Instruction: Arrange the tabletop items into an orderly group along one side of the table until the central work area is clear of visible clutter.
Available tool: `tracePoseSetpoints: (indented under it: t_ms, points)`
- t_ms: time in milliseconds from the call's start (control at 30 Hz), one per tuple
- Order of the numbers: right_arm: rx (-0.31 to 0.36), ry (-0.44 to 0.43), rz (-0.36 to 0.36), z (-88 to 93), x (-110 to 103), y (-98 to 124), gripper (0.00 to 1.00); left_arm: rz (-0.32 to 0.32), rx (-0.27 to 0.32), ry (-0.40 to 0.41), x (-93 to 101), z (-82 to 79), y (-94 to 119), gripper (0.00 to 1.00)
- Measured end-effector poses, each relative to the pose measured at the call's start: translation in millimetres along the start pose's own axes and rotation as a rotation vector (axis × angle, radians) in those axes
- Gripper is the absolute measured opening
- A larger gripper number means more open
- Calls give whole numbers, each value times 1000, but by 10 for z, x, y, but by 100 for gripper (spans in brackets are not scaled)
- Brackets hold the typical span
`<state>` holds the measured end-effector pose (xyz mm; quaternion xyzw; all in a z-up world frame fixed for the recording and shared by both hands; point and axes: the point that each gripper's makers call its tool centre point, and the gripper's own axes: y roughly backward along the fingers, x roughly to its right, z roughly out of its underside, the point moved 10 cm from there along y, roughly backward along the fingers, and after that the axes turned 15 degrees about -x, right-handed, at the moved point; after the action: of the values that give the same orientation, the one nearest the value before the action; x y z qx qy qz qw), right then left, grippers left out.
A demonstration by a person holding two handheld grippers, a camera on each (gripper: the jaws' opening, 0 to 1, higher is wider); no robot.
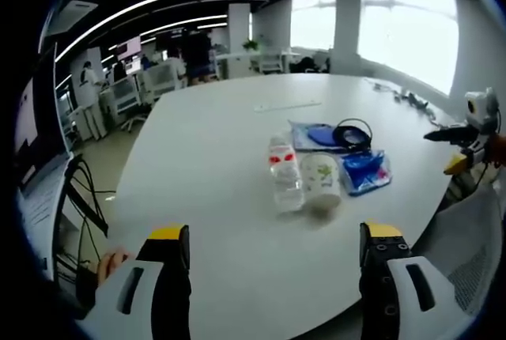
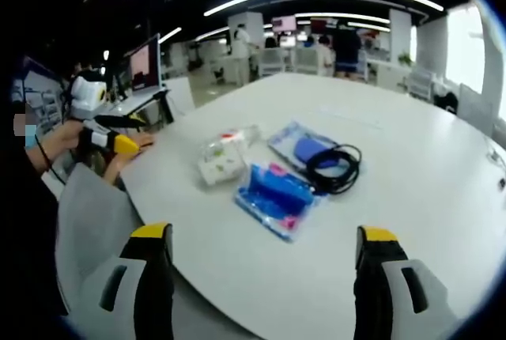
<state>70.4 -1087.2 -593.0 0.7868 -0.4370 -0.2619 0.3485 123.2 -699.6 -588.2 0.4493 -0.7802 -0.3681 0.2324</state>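
table [image 1: 213, 158]: smooth white top, matt with soft sheen
water bottle [image 1: 285, 174]: clear glossy plastic
paper cup [image 1: 320, 180]: matt white, printed
blue packet [image 2: 275, 196]: shiny crinkled plastic film
cable [image 2: 334, 168]: black, rubbery, matt

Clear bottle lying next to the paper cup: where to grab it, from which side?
Grip the water bottle across the middle of its body, coming down from above. It lies on its side on the table with the paper cup right beside it, so the jaws probably fit best mid-body, one slipping between bottle and cup. Left gripper is open and facing it.
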Motion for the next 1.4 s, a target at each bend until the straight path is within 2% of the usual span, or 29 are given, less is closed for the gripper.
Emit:
tracePoseSetpoints:
  t_ms: [733,967,1400]
  points:
    - [-22,12,-19,-71,12,-129,94,19,-15,-27,-79,-190,-176,84]
    - [-26,16,-26,-93,11,-150,94,29,-26,-62,-99,-301,-264,82]
    - [-48,34,-36,-126,-8,-223,93,68,-20,-66,-76,-490,-482,80]
